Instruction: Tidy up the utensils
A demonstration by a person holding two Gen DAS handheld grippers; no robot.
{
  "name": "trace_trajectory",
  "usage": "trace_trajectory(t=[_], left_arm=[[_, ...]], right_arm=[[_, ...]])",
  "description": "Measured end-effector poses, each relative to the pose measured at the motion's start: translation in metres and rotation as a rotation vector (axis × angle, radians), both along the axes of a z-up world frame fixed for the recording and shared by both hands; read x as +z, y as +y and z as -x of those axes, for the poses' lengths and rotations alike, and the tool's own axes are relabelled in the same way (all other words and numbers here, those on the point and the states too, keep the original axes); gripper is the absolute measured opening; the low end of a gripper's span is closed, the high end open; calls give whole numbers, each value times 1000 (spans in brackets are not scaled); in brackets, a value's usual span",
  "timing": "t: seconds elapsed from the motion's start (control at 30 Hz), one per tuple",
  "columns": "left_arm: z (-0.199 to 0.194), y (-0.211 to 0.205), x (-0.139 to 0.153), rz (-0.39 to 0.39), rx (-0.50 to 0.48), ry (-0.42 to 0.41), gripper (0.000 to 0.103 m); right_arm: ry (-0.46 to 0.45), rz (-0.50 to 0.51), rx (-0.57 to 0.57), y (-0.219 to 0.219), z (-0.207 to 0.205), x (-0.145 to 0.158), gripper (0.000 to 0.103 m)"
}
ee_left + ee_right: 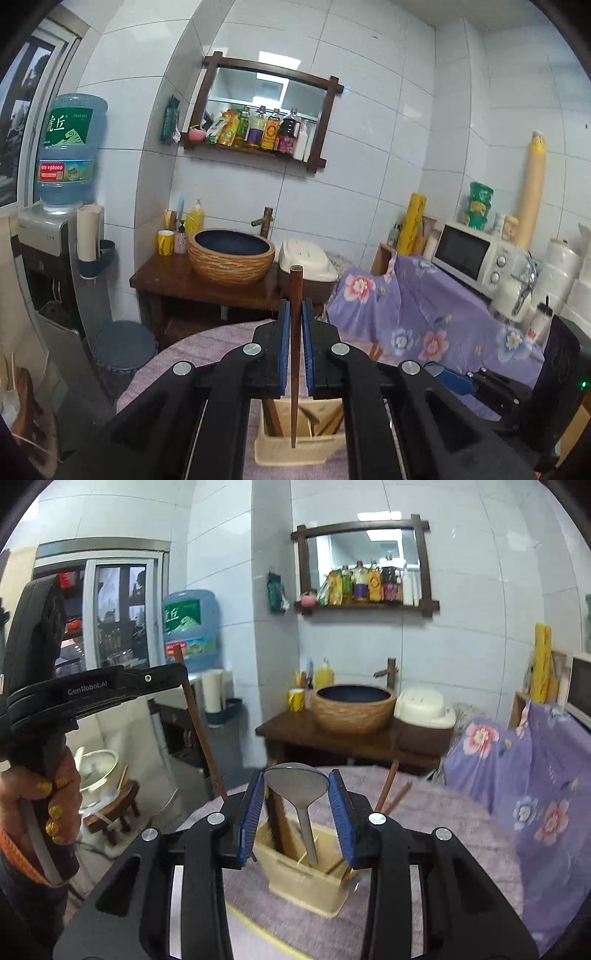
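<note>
My left gripper [294, 306] is shut on a brown wooden chopstick [295, 354], held upright with its lower tip over the beige utensil holder [295, 448]. In the right wrist view the left gripper [177, 679] shows at the left with the same chopstick [201, 725] slanting down. My right gripper [297, 775] is open. A metal spoon [299, 790] stands bowl-up in the beige holder [306, 875] between the right jaws, apart from both pads. More chopsticks [388, 786] lean out of the holder's far side.
The holder stands on a round table with a purple cloth [424, 812]. Behind are a wooden stand with a basin [232, 254], a water dispenser [55, 229], a flowered purple cover [424, 306] and a microwave [476, 254].
</note>
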State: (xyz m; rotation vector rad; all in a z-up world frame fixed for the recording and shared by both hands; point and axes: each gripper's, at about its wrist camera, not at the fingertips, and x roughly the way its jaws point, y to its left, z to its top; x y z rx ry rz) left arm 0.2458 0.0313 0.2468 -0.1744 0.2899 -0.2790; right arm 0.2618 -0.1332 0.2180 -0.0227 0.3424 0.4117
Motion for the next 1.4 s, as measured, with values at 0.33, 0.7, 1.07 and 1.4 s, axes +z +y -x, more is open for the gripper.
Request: trace_trajectory(t=[0.33,0.7,1.07,1.4], left_arm=[[-36,-21,-76,-51,30,101,8],[-51,-26,-141,-91,24,221,8],[-28,-13,-128,-70,42,179,13],[39,8,-151,-48,152,42,96]], right_arm=[[158,64,-48,17,-48,-76,37],[160,247,-75,45,-56,-122,37],[70,324,-90,51,-38,-118,51],[-66,167,-185,3,45,-110,84]])
